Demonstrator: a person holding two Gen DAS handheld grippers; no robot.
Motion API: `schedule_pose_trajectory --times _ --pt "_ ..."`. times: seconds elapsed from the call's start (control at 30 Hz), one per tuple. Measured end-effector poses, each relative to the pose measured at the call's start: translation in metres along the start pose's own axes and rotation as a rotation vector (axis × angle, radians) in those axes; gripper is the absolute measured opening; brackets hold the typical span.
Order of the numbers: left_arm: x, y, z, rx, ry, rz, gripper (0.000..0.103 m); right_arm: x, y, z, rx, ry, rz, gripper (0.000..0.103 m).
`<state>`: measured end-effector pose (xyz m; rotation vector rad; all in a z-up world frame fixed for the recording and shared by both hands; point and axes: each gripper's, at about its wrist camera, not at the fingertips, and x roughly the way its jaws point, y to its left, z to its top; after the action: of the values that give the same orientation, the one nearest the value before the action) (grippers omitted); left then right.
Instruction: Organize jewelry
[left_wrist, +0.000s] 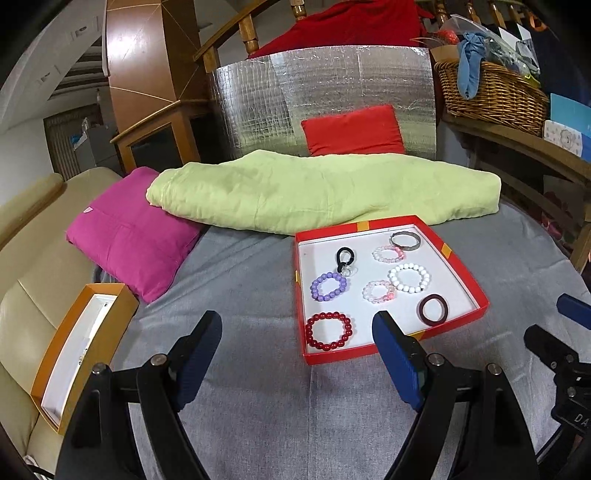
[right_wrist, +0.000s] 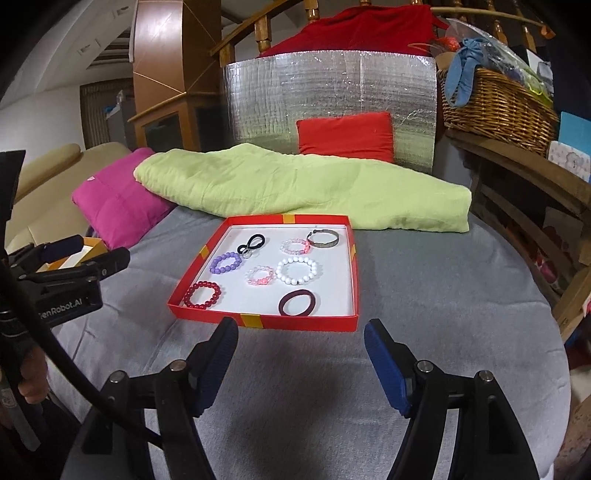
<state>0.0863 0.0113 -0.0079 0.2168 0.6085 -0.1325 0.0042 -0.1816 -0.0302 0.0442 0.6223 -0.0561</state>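
A red tray (left_wrist: 478, 291) (right_wrist: 354, 273) with a white floor lies on the grey cloth. It holds several bracelets: a red bead one (left_wrist: 328, 331) (right_wrist: 202, 294), a purple bead one (left_wrist: 328, 287) (right_wrist: 225, 262), a white bead one (left_wrist: 409, 277) (right_wrist: 297, 271), two pink ones, a dark maroon band (left_wrist: 433, 309) (right_wrist: 298, 302), a silver bangle (left_wrist: 405, 240) (right_wrist: 323, 237) and a black hair tie (left_wrist: 345, 255) (right_wrist: 253, 242). My left gripper (left_wrist: 297, 334) is open and empty before the tray's near left corner. My right gripper (right_wrist: 301, 341) is open and empty just before the tray's near edge.
An orange box (left_wrist: 79, 350) with a white lining sits at the left on a beige sofa. A pink cushion (left_wrist: 129, 230), a green folded blanket (left_wrist: 325, 192) and a red cushion (left_wrist: 352, 129) lie behind the tray. A wicker basket (left_wrist: 491, 92) stands on a wooden shelf at the right.
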Motion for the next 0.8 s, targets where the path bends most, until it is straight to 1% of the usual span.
schedule_pose_trajectory --times 0.33,0.47,0.8 --pt "0.004 -0.003 -0.001 0.005 0.011 0.002 0.084 -0.004 -0.011 0.006 0.062 -0.044 -0.011 0.074" --pt "0.005 -0.002 -0.002 -0.003 0.017 0.001 0.084 -0.005 -0.014 0.007 0.08 -0.047 -0.01 0.074" --pt "0.006 -0.001 -0.002 -0.005 0.02 0.007 0.084 -0.005 -0.012 0.007 0.076 -0.052 -0.013 0.074"
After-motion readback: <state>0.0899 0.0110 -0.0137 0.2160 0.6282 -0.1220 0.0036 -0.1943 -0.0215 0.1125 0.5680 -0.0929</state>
